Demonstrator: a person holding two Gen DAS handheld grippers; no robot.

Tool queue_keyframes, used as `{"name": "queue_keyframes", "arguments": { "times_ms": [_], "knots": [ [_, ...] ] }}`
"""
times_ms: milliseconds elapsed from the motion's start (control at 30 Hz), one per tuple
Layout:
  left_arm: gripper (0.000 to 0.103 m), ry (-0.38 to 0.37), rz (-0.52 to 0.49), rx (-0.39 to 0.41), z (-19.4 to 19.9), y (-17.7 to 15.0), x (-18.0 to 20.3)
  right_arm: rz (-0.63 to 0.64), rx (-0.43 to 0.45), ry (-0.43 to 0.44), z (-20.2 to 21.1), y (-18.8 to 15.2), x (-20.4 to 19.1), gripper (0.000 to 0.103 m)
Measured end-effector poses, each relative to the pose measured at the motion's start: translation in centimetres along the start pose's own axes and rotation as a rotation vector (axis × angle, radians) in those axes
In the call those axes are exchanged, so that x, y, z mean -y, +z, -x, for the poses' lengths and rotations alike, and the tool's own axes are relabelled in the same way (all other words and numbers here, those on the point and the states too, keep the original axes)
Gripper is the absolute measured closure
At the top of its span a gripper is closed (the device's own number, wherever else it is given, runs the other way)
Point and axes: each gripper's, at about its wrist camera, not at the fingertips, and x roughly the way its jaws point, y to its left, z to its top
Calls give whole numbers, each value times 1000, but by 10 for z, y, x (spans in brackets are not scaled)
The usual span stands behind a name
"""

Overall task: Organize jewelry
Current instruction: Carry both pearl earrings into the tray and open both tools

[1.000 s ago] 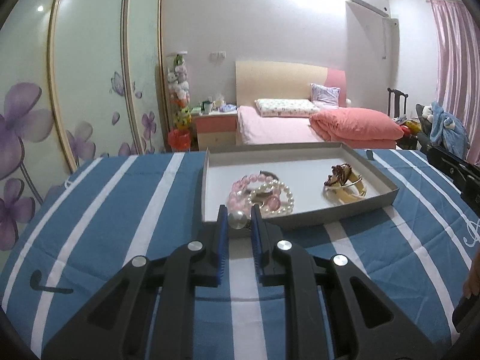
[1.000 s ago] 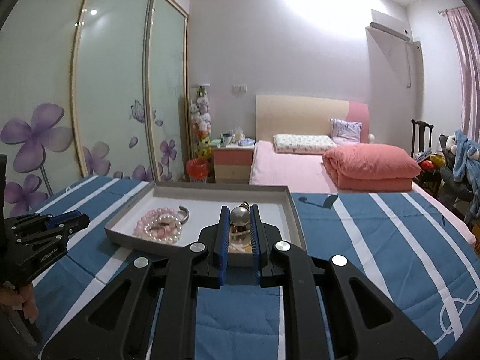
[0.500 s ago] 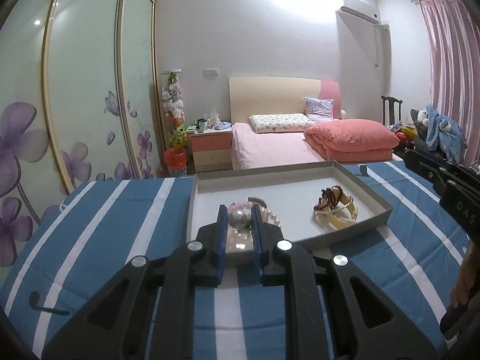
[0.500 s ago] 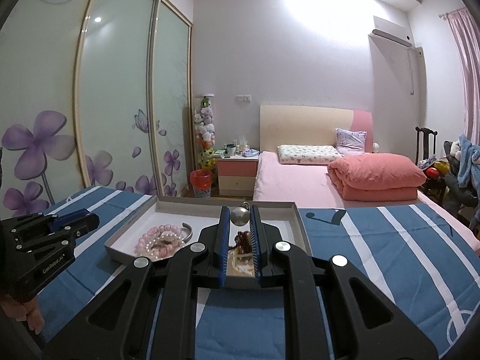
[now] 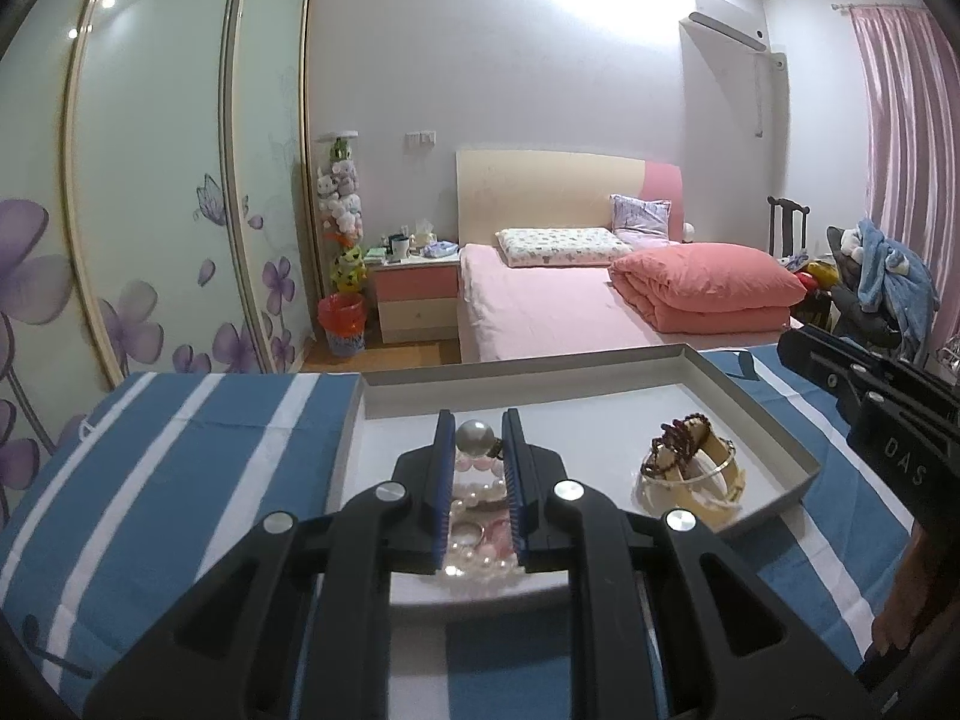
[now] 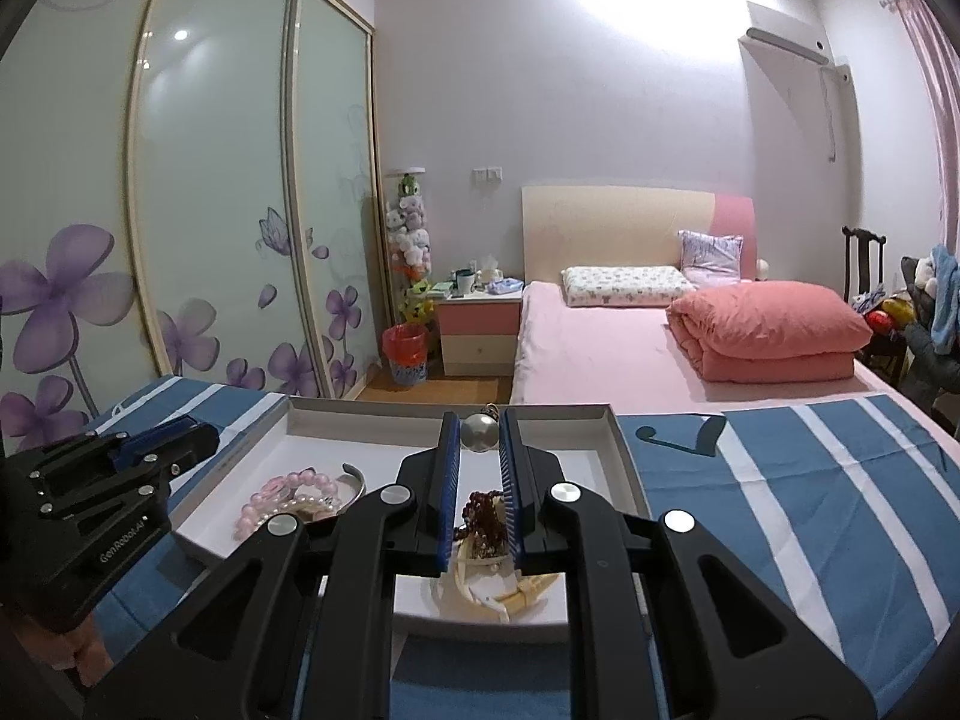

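Observation:
A grey tray [image 5: 750,414] with a white floor lies on the blue-and-white striped cloth [image 5: 180,456]. My left gripper [image 5: 477,441] is shut on a large grey pearl bead [image 5: 475,438], held over the pearl and pink bead bracelets [image 5: 480,516] in the tray's left part. My right gripper [image 6: 478,435] is shut on another grey pearl bead [image 6: 478,433], held over the dark bead string and cream bangles [image 6: 486,546] in the tray [image 6: 624,462]. The bangle pile [image 5: 690,474] also shows in the left wrist view.
The right gripper's body [image 5: 888,414] shows at the right edge of the left wrist view; the left gripper's body [image 6: 102,498] shows at the left of the right wrist view. A bed [image 5: 600,300], a nightstand [image 5: 414,294] and a sliding wardrobe [image 5: 150,180] stand beyond.
Both grippers have moved forward and a little up over the tray, each still holding its pearl bead. The tray contents lie lower in both views.

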Motion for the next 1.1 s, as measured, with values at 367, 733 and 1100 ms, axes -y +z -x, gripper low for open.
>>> {"name": "queue_keyframes", "arguments": {
  "times_ms": [367, 733, 1100],
  "knots": [
    [87, -16, 32, -56, -44, -1, -5, -40, -97, 27, -35, -9, 6, 89],
    [86, -18, 46, -52, -56, -1, -4, -70, -122, 42, -46, -9, 11, 89],
    [73, -12, 36, -42, -55, -3, -2, -68, -116, 46, -49, -7, 10, 82]
  ]
}}
